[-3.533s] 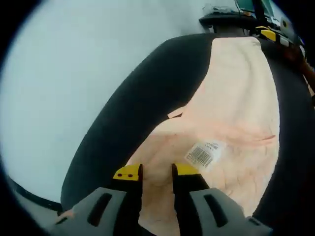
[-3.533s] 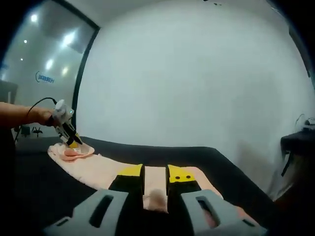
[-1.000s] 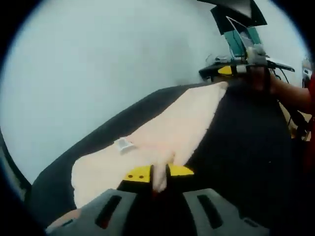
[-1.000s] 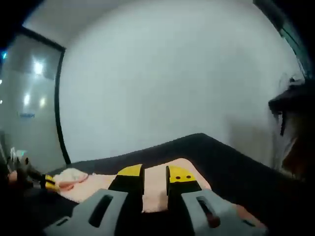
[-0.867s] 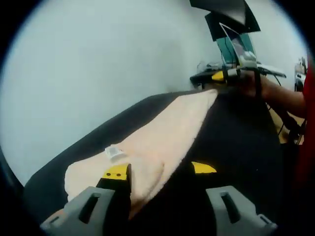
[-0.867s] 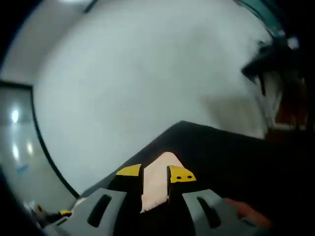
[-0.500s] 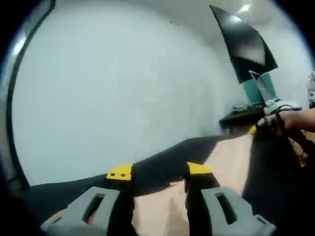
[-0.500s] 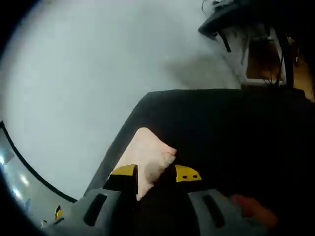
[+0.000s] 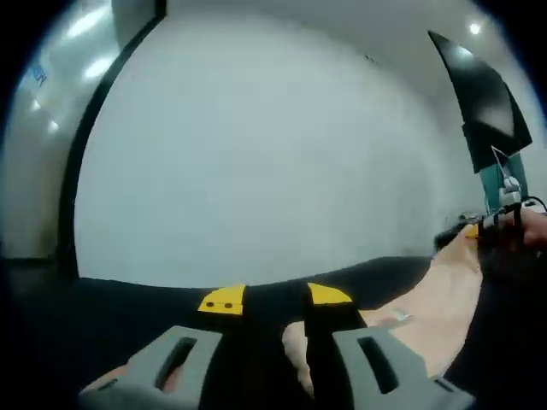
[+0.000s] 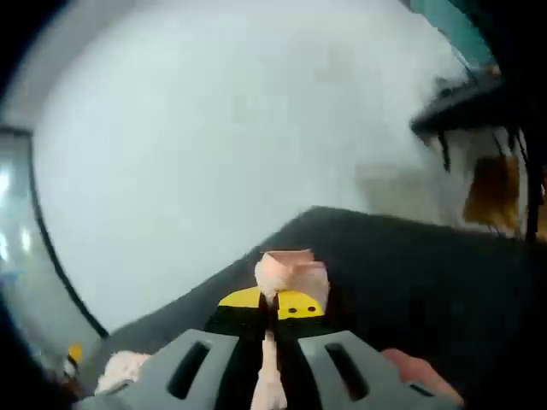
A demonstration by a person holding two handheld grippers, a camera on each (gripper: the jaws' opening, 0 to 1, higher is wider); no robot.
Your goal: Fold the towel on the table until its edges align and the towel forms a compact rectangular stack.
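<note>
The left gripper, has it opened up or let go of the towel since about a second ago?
Yes. The left gripper pinched the towel edge then; now its jaws stand apart over the black table, holding nothing, the towel lying beside them.

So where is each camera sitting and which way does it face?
Left gripper view: rides the left hand-held gripper, jaws apart, facing along the black table to a white wall; the other gripper and a hand hold the towel's far end.
Right gripper view: rides the right hand-held gripper, shut on the towel; a fingertip shows.
Shared: towel, table.
</note>
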